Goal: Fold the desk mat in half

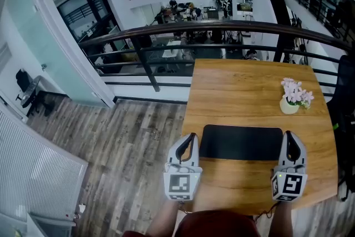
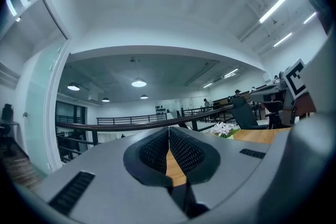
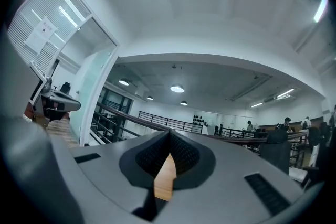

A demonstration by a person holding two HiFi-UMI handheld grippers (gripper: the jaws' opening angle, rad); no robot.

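A black desk mat lies flat on the wooden table, near its front edge. My left gripper rests at the mat's left end, jaws shut with nothing between them. At the mat's right end sits my right gripper, also shut and empty. In the left gripper view the closed pads point up toward the railing and the flowers. The right gripper view shows its pads pressed together, with a strip of table wood below them. The mat is hidden in both gripper views.
A small white pot of pink flowers stands at the table's right edge, behind the mat. A dark railing runs past the table's far side, over a lower floor. Wood-plank floor lies to the left. A black chair stands on the right.
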